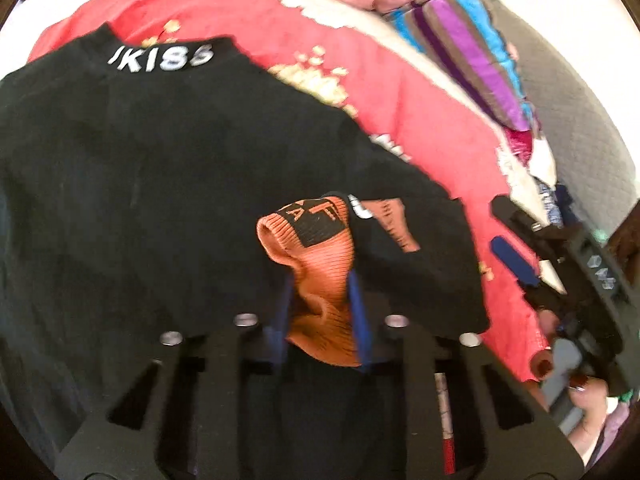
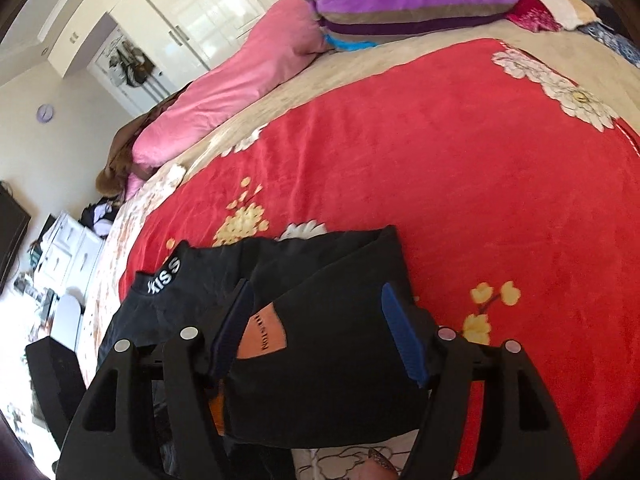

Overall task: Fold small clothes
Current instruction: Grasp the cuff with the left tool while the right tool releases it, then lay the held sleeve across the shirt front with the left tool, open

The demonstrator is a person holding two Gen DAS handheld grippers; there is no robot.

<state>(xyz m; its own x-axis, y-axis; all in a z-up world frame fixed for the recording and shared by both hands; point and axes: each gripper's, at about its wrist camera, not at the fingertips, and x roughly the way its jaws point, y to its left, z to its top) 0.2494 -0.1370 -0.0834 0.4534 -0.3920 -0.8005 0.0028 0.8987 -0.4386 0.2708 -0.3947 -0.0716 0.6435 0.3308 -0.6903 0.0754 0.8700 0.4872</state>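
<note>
Left wrist view: left gripper (image 1: 320,280) jaws pinch the orange cuff (image 1: 316,248), blurred; right gripper (image 2: 316,332) jaws gape.

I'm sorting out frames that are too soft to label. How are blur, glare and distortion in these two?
Left wrist view: motion-smeared, lettering on the black top soft, orange cuff readable; heavy fisheye bend. Right wrist view: sharper on the blanket, wardrobe doors washed out by glare, same curved edges.
</note>
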